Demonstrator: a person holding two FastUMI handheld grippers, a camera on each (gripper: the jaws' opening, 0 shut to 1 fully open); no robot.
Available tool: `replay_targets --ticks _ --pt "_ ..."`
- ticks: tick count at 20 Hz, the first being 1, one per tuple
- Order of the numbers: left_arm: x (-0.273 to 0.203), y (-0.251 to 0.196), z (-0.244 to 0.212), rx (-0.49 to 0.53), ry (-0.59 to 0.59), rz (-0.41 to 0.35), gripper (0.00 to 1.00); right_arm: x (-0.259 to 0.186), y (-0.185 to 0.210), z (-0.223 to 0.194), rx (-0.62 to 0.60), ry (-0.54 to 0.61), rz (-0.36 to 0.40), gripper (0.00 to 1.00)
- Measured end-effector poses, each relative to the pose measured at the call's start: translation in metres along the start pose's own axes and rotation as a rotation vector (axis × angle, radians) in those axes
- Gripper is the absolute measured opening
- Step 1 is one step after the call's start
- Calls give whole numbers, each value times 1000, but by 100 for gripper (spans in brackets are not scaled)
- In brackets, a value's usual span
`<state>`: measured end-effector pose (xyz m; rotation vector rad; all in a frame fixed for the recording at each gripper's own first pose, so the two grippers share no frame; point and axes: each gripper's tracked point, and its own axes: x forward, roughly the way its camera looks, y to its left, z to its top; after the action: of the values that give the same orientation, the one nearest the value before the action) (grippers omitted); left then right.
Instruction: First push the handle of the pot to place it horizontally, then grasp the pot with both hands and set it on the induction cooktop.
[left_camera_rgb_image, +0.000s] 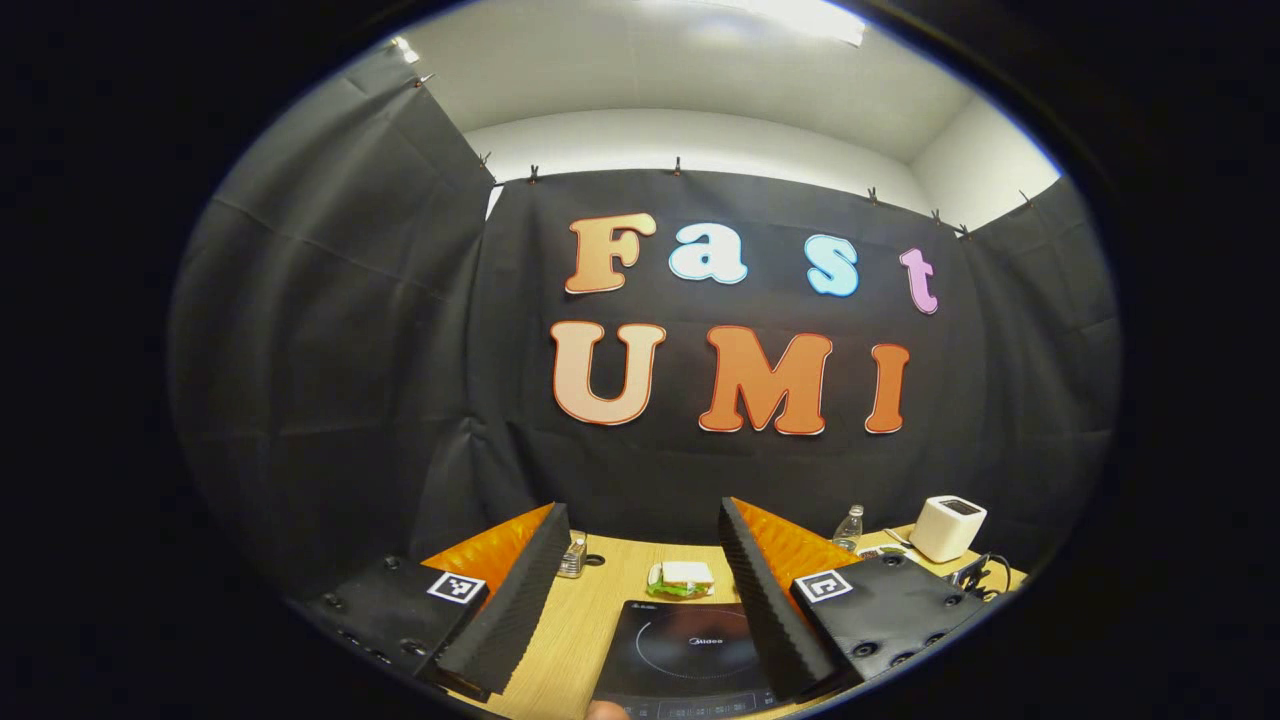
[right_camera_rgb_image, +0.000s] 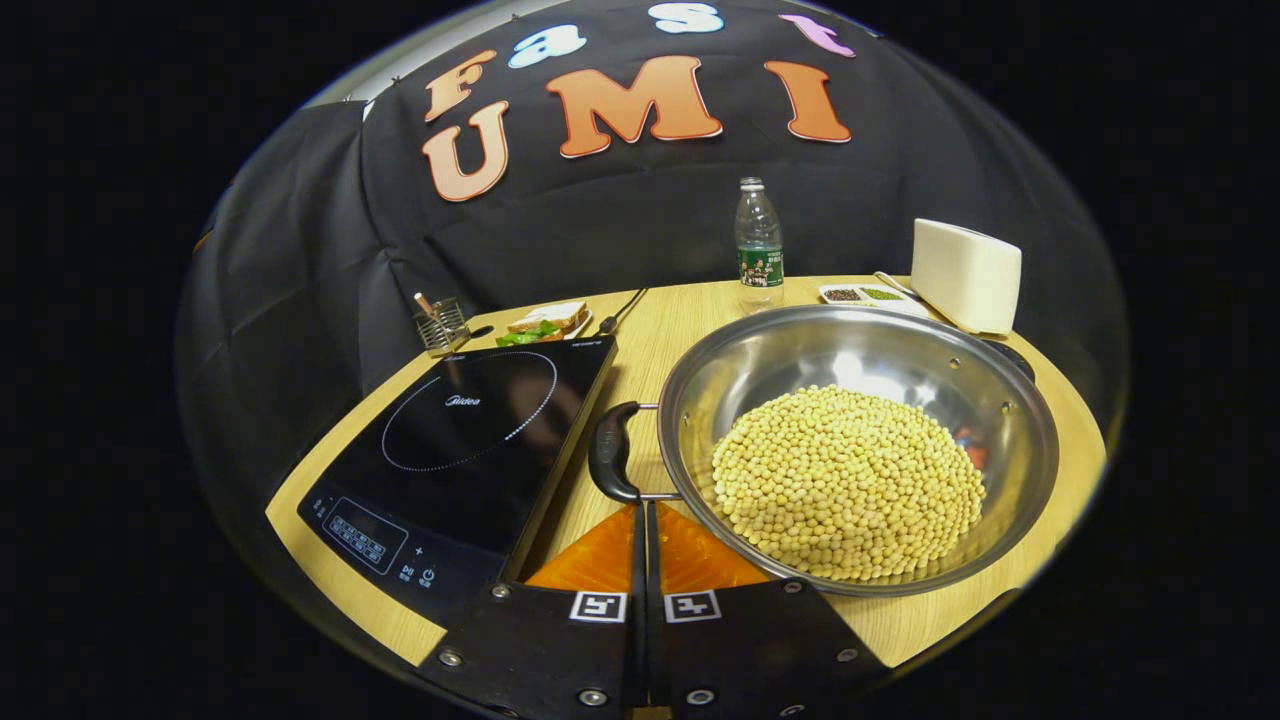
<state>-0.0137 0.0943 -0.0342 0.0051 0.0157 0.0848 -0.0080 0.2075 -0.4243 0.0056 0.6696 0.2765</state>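
The wide, shallow stainless-steel pot (right_camera_rgb_image: 858, 440) heaped with yellow soybeans (right_camera_rgb_image: 848, 480) sits on the wooden table (right_camera_rgb_image: 660, 330), just right of the flat black induction cooktop (right_camera_rgb_image: 455, 440). Its black loop handle (right_camera_rgb_image: 612, 452) points left toward the cooktop. In the right gripper view, the right gripper (right_camera_rgb_image: 642, 520) is pressed together, its tips just near of that handle; whether they touch it is unclear. Farther back stand a clear plastic bottle (right_camera_rgb_image: 759, 245), a white boxy appliance (right_camera_rgb_image: 965, 275) and a sandwich with green leaves (right_camera_rgb_image: 540, 323). The left gripper view sits higher, facing the wall: the left gripper (left_camera_rgb_image: 645, 560) is spread wide above the cooktop's (left_camera_rgb_image: 690, 650) near edge.
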Motion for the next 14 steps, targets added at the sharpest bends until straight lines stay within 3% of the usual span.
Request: replay_targets --ticks 14 --pt "3 7 -3 -12 0 5 97 23 9 18 82 3 -2 0"
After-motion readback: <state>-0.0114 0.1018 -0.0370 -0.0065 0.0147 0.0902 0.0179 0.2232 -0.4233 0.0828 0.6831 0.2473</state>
